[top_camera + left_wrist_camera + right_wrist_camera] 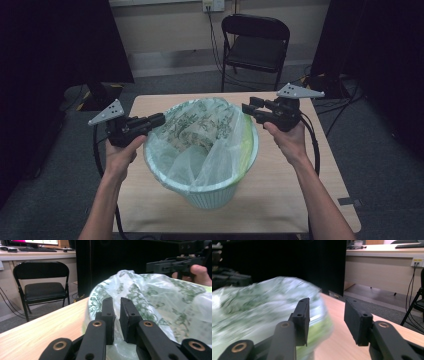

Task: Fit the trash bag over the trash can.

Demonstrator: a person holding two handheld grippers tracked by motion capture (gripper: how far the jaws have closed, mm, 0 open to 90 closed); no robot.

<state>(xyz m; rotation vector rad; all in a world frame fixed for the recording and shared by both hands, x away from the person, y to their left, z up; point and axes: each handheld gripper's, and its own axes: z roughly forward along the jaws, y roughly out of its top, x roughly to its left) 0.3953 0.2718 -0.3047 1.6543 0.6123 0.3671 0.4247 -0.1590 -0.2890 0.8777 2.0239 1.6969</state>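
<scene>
The translucent plastic bin liner with a green leaf print (200, 131) is sitting inside the pale green ribbed plastic waste bin (210, 197), which is standing near the middle of the light wooden table (280, 190); the liner's edge is folding over the bin's rim on the near and right sides, and its loose film is hiding the inside of the bin. The left gripper (159, 119) is resting at the liner's left edge, its jaws standing narrow with a thin gap; in the left gripper view (117, 312) the liner film is lying just behind and below them, and whether film is being pinched cannot be told. The right gripper (248, 109) is hovering just beside the right rim, jaws standing apart with nothing between them. In the right gripper view (327, 315) the liner is appearing blurred. A black folding chair (256, 45) is standing beyond the table.
</scene>
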